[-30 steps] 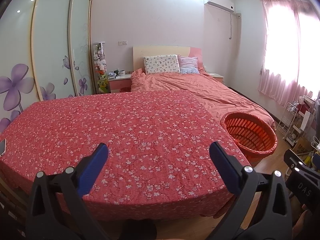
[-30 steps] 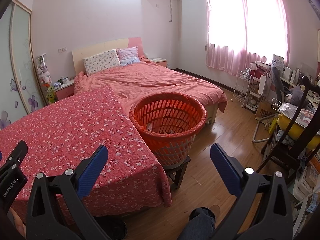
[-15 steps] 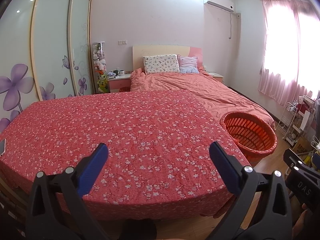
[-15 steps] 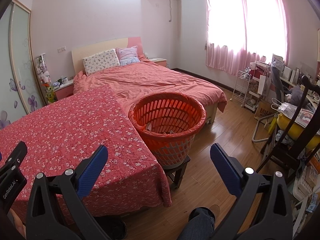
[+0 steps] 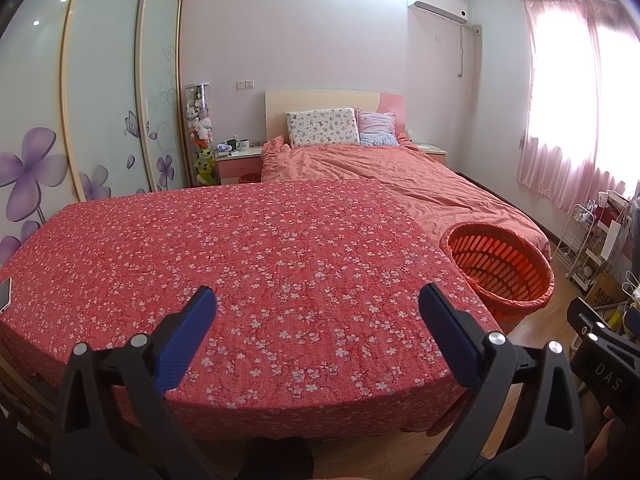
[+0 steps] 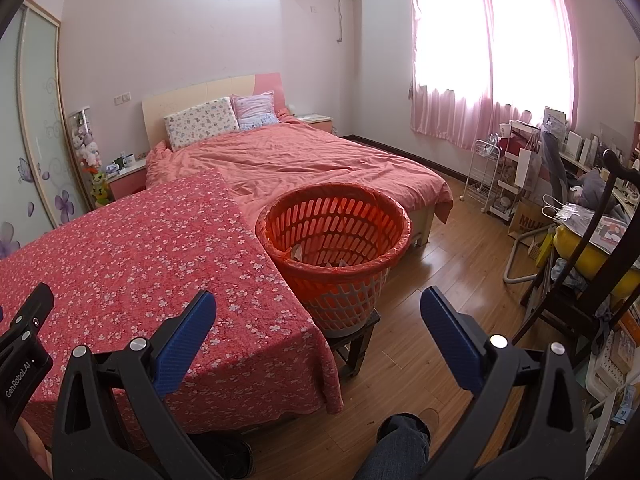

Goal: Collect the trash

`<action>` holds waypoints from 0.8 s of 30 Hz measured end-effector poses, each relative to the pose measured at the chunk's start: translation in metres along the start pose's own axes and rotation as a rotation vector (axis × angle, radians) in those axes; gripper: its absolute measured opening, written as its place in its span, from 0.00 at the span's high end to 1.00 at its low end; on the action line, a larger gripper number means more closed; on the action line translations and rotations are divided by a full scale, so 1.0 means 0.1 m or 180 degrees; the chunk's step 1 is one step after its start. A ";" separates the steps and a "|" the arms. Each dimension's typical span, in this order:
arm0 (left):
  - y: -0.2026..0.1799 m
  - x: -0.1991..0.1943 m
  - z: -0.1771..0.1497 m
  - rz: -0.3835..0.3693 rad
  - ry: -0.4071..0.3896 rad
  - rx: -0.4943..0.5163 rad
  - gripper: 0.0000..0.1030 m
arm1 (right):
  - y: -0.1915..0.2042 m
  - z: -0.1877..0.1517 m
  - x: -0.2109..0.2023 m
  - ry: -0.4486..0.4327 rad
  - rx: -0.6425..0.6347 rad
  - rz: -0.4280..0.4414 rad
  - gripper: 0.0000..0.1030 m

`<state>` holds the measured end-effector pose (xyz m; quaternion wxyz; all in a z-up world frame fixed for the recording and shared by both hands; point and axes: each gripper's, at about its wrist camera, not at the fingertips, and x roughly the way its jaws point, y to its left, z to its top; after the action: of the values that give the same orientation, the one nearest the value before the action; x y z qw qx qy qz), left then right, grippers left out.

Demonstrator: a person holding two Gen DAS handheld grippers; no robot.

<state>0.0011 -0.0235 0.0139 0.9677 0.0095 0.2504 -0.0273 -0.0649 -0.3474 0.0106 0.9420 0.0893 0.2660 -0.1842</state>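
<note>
An orange slatted basket point(image 6: 334, 228) lined with a red bag stands on a small dark stool at the right edge of the table; pale scraps lie at its bottom. It also shows in the left wrist view point(image 5: 498, 266). The table wears a red flowered cloth point(image 5: 240, 264), with no trash visible on it. My left gripper point(image 5: 318, 308) is open and empty above the table's near edge. My right gripper point(image 6: 318, 308) is open and empty, held in front of the basket and over the table's corner point(image 6: 280, 320).
A phone point(image 5: 5, 294) lies at the table's left edge. A bed with a pink quilt point(image 6: 312, 160) is behind the basket. A wardrobe point(image 5: 100, 92) stands at left. A chair point(image 6: 580, 264), wire rack point(image 6: 486, 176) and clutter line the right wall. Wood floor point(image 6: 448, 264) lies between.
Both views have shifted very slightly; the grippers stay open and empty. Nothing else has moved.
</note>
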 end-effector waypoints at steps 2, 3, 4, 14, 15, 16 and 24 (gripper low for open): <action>0.00 0.00 0.00 0.0004 0.0000 -0.0001 0.04 | 0.00 0.00 0.00 0.0002 -0.0002 0.0003 0.02; 0.00 0.00 0.00 0.0007 0.0002 -0.0001 0.04 | 0.00 0.00 0.00 0.0003 -0.0003 0.0003 0.02; 0.00 0.01 0.00 0.0010 0.0005 -0.0001 0.04 | 0.00 -0.01 -0.01 0.0003 -0.0002 0.0003 0.02; -0.02 0.01 -0.01 0.0067 0.0009 0.0029 0.04 | -0.02 -0.08 -0.02 0.0020 0.0007 0.0005 0.02; -0.03 0.01 -0.01 0.0071 0.0011 0.0031 0.04 | -0.02 -0.08 -0.02 0.0021 0.0008 0.0004 0.02; -0.02 0.01 -0.01 0.0073 0.0014 0.0031 0.04 | -0.02 -0.09 -0.02 0.0024 0.0009 0.0003 0.02; -0.04 0.02 0.00 0.0091 0.0019 0.0039 0.04 | -0.01 -0.08 -0.01 0.0036 0.0004 0.0005 0.02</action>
<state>0.0026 -0.0276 0.0123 0.9672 0.0191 0.2530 -0.0150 -0.0700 -0.3461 0.0043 0.9406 0.0912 0.2712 -0.1831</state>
